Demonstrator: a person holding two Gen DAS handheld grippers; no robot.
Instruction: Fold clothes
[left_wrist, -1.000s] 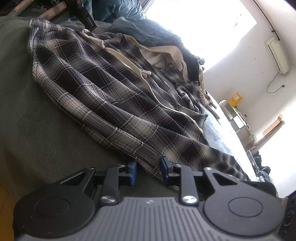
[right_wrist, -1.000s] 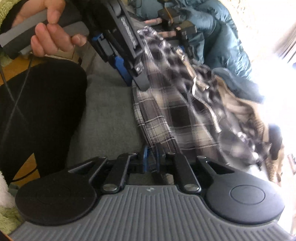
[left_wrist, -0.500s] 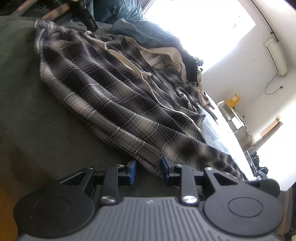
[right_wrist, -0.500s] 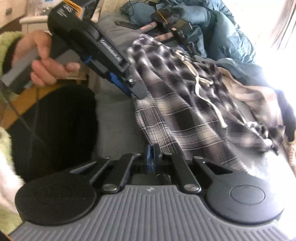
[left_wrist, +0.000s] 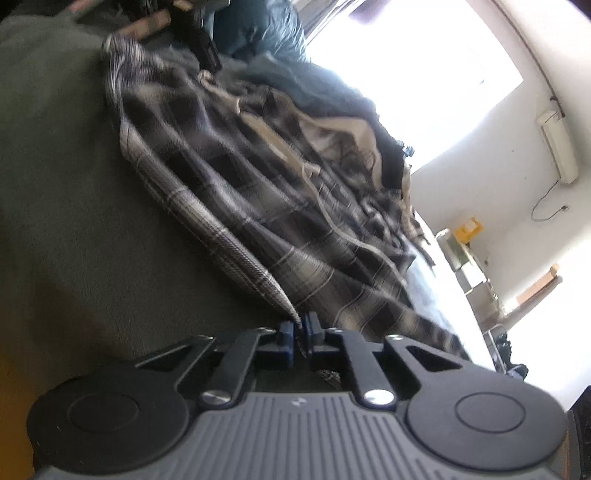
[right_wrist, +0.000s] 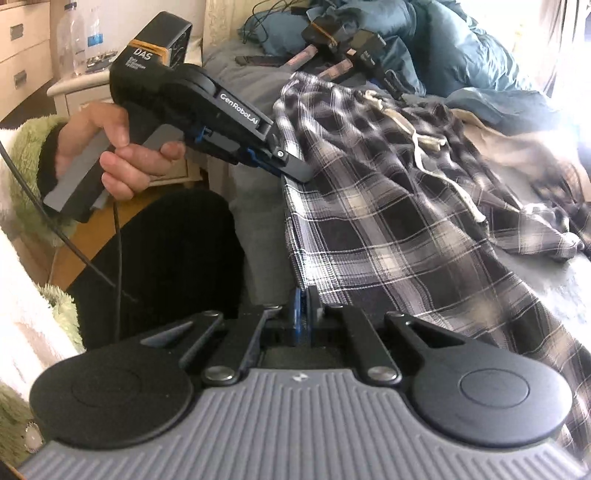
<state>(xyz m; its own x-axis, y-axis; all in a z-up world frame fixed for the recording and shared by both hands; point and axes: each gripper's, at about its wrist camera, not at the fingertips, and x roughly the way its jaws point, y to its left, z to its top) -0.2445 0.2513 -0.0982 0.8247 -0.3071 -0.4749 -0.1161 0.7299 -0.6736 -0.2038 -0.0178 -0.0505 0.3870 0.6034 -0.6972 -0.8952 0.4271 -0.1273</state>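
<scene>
Left wrist view: left gripper (left_wrist: 300, 328) jaws just closed, now clenched on the near hem edge of the plaid pajama pants (left_wrist: 258, 199), fabric pinched between the blue pads. Pants lie spread on the grey bed blanket (left_wrist: 62, 206), running away toward the top left, picture blurred. Folded hem edge runs diagonally from the jaws up to a far corner. Cream drawstring (left_wrist: 280, 147) trails across the pants. Left of the hem the blanket is bare, plenty of open room. Beyond the pants a beige garment (left_wrist: 351, 136) and a teal duvet (left_wrist: 266, 33) crowd the far side. Wall air conditioner (left_wrist: 557, 147) at right

Right wrist view: right gripper (right_wrist: 303, 314) jaws clenched on the same hem edge at the near end. Hem stretches straight up to the left gripper (right_wrist: 295, 173), held by the person's hand (right_wrist: 122, 155), also biting that edge. Pants (right_wrist: 388, 206) drape to the right of this line, hem taut between both grippers. Grey blanket strip (right_wrist: 258, 206) left of the hem is bare, bounded by a black-clad leg (right_wrist: 173, 254). Bare bed at far right past the pants. Water bottle (right_wrist: 74, 40) on nightstand at top left
</scene>
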